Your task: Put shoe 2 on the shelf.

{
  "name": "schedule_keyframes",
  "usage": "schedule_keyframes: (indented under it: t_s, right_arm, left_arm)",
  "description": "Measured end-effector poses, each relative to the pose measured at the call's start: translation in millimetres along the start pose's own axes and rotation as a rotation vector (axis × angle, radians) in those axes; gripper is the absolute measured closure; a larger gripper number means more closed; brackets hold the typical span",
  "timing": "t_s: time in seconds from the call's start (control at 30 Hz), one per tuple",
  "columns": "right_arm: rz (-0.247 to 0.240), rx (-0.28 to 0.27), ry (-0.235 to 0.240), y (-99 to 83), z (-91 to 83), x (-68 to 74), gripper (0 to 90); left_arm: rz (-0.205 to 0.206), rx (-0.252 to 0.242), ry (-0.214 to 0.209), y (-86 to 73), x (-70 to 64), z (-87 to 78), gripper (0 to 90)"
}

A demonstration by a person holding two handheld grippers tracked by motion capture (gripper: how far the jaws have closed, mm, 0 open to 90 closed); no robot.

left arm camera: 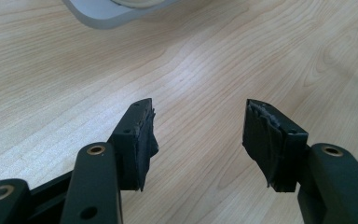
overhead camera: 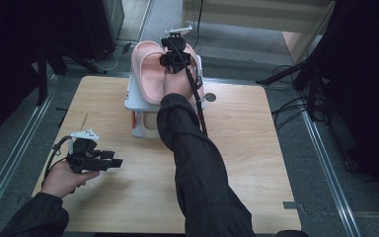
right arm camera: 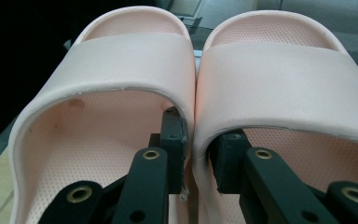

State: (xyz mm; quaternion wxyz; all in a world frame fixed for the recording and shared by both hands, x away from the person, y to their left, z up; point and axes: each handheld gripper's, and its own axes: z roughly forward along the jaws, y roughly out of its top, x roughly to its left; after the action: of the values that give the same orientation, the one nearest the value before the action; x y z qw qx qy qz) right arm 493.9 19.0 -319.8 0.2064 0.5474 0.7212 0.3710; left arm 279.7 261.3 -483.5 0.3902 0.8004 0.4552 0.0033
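Two pink slide slippers, one on the left (overhead camera: 147, 74) and one on the right (overhead camera: 193, 53), lie side by side on top of a white rack (overhead camera: 133, 101) at the table's far edge. My right gripper (overhead camera: 175, 61) reaches over them. In the right gripper view one jaw sits inside the left slipper (right arm camera: 126, 60) and the other inside the right slipper (right arm camera: 284, 70). The right gripper (right arm camera: 198, 140) is shut on their two touching inner walls. My left gripper (overhead camera: 116, 160) hovers low over the front left of the table, open and holding nothing (left arm camera: 198, 126).
The wooden table (overhead camera: 237, 148) has bare room in front of and beside the rack. The rack's lower shelf holds a pale object (overhead camera: 148, 126). A round grommet (overhead camera: 210, 97) sits right of the rack. Dark stands and cables surround the table. The rack's corner (left arm camera: 102, 14) lies ahead of the left gripper.
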Motion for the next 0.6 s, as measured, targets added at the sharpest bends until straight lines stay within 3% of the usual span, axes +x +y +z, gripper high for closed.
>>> schedule_keyframes:
  t_s: [0.33,0.6]
  right_arm:
    - [0.062,-0.010,0.001,-1.4,5.8,-2.8,77.7]
    - [0.109,-0.029,-0.034,-4.7,8.6,-5.0,77.3]
  left_arm:
    - [0.006,0.005,-0.005,2.0,0.2,1.7,43.1]
    - [0.022,-0.003,-0.008,4.5,-1.4,3.0,43.2]
